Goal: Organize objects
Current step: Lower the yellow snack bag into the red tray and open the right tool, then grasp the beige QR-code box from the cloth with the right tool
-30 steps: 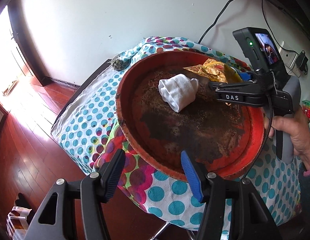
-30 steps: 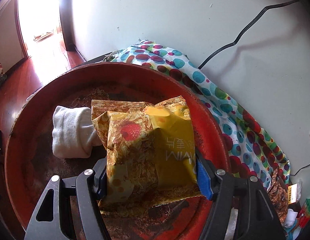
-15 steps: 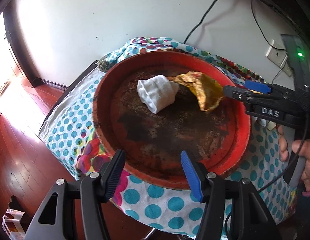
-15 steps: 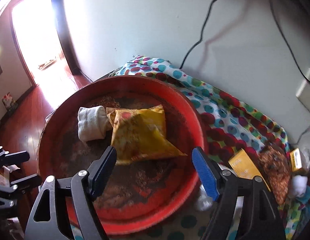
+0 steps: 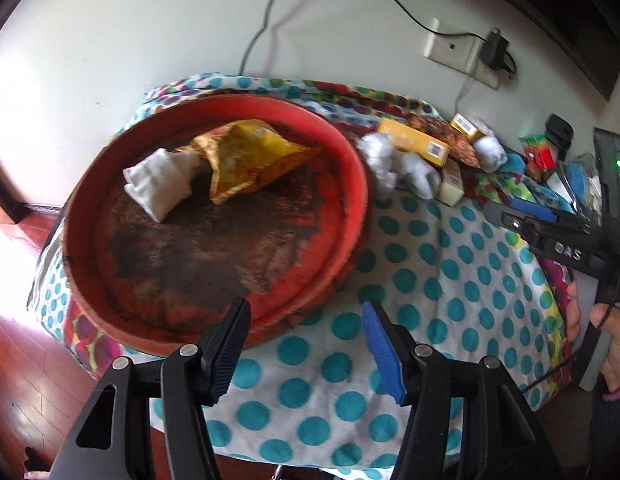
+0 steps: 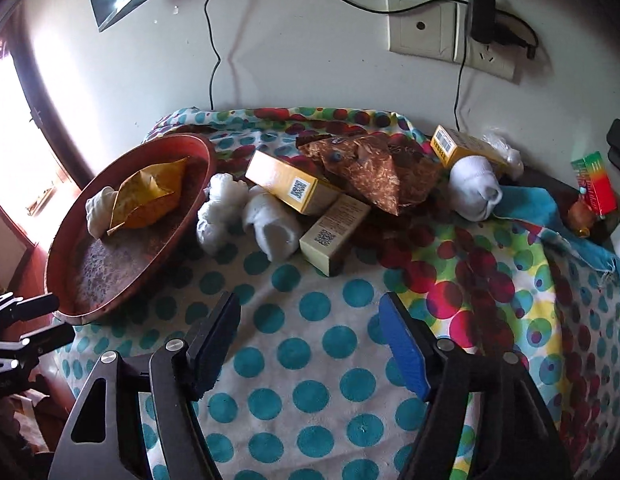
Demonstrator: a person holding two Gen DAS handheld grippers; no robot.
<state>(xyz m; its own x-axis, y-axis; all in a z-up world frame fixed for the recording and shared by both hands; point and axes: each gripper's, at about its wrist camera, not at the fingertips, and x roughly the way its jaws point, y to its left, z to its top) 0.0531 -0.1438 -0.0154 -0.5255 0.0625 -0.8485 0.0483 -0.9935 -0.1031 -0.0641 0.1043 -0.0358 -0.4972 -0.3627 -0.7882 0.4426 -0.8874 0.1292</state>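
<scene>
A round red tray [image 5: 349,176] [image 6: 62,264] sits on the left of the dotted cloth. In it lie a yellow snack bag [image 5: 250,156] [image 6: 150,196] and a white rolled sock [image 5: 162,184] [image 6: 96,210]. Right of the tray lie white socks [image 6: 222,208] [image 6: 272,228] [image 6: 473,188], a yellow box [image 6: 290,186], a cream box [image 6: 333,234], a brown snack bag [image 6: 373,172] and another yellow box [image 6: 457,148]. My left gripper [image 5: 306,344] is open and empty by the tray's near rim. My right gripper [image 6: 310,340] is open and empty over the cloth, also seen in the left wrist view [image 5: 521,216].
A red and green box [image 6: 595,182] and a blue cloth [image 6: 537,208] lie at the far right. A wall socket with a plugged charger [image 6: 481,16] and cables are behind the table. Wooden floor [image 5: 30,380] lies left of the table edge.
My right gripper let go of the yellow snack bag in the tray, opened and drew back to the right. My left gripper's view swung right, bringing the pile beside the tray into view.
</scene>
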